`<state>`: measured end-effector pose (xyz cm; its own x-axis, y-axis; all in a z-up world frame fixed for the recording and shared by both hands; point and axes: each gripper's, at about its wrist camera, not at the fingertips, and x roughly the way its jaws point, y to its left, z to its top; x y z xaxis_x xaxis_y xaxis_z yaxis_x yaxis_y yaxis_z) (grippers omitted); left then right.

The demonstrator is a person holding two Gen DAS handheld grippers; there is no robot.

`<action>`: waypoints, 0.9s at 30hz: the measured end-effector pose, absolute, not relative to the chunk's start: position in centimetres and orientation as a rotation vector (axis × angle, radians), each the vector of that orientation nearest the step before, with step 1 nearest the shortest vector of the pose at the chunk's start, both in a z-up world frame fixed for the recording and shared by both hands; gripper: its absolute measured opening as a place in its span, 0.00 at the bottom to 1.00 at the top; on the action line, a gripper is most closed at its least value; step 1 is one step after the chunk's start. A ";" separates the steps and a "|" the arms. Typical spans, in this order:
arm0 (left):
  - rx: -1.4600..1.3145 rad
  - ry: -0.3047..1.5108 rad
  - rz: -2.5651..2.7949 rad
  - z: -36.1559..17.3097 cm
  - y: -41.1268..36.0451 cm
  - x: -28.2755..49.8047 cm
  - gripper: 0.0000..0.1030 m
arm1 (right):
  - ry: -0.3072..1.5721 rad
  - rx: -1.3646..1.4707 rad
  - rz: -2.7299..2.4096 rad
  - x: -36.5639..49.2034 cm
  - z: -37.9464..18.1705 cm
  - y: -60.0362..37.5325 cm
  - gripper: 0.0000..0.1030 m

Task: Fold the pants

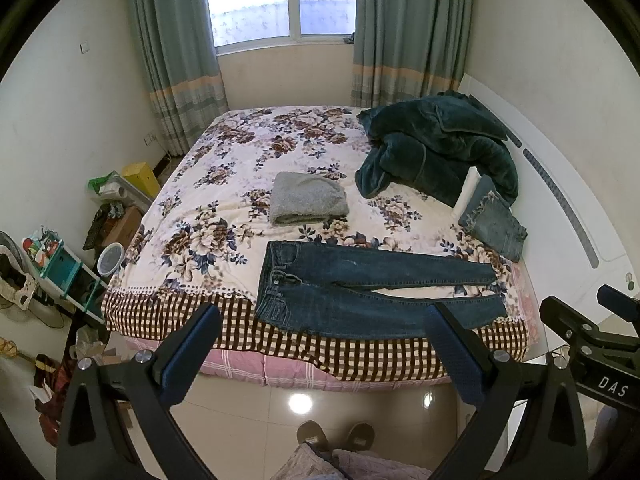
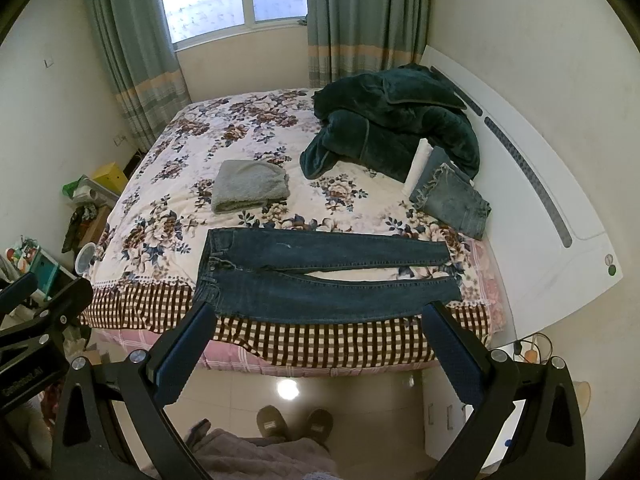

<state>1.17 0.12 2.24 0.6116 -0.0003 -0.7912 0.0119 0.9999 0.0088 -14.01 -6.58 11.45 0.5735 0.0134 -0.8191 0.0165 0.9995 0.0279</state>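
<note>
Dark blue jeans (image 1: 360,288) lie flat along the near edge of the bed (image 1: 224,168), waistband to the left, both legs stretched right. They also show in the right wrist view (image 2: 320,280). My left gripper (image 1: 324,320) is open and empty, held in the air in front of the bed, short of the jeans. My right gripper (image 2: 320,320) is open and empty too, at about the same distance. The right gripper also appears at the right edge of the left wrist view (image 1: 592,320).
On the floral bedspread lie a folded grey garment (image 1: 308,200), a folded light jeans pile (image 1: 492,220) and a dark green blanket heap (image 1: 436,148). White headboard (image 1: 560,200) on the right. Cluttered shelf and boxes (image 1: 60,264) left of the bed. My slippers (image 1: 336,436) on the tiled floor.
</note>
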 end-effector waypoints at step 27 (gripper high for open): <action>0.014 0.902 -0.004 6.2 0.6 3.2 1.00 | 0.963 0.044 0.001 -14.2 11.1 -6.9 1.00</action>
